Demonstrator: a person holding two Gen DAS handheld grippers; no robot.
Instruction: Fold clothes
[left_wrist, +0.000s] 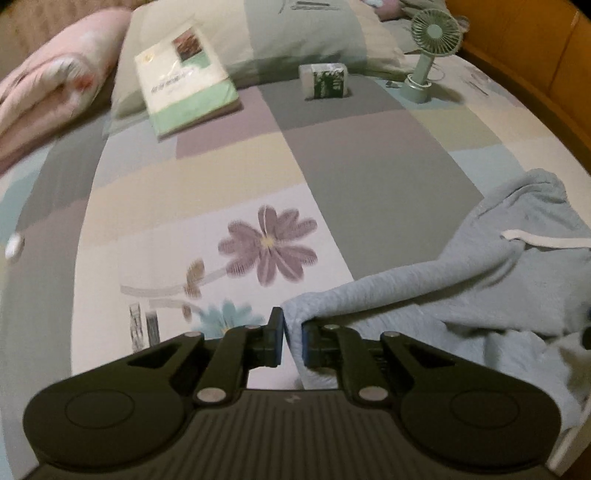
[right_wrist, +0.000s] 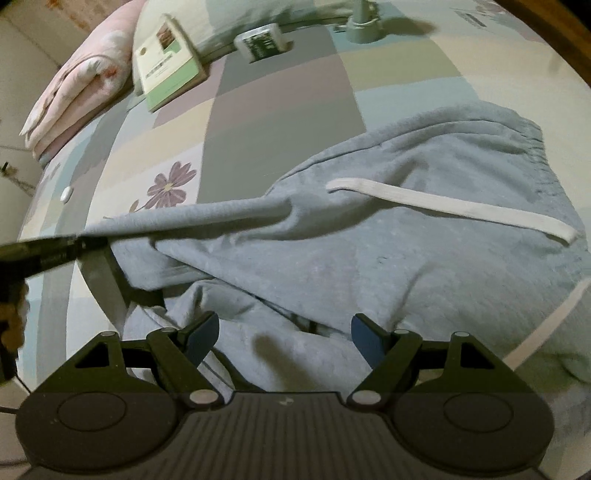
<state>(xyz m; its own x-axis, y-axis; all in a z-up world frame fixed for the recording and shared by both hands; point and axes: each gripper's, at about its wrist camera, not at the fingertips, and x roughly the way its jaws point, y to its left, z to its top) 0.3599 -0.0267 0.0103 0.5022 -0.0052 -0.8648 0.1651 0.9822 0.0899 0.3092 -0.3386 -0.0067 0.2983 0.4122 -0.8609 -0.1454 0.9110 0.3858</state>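
A bed (left_wrist: 332, 155) fills nearly the whole view, covered by a patchwork sheet of grey, beige, mauve and pale blue blocks printed with a purple flower (left_wrist: 267, 245). At its far end lies a striped pillow (left_wrist: 295, 40), with a folded pink quilt (left_wrist: 48, 96) to its left. A wooden bed frame (left_wrist: 535, 70) runs along the right edge. Beyond the left side, a pale tiled floor (right_wrist: 14, 110) shows. The light is dim and warm, throwing soft shadows.

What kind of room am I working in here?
Most likely a bedroom: the blue garment lies on a patchwork bedsheet, with a pillow and a folded pink quilt at the far end.
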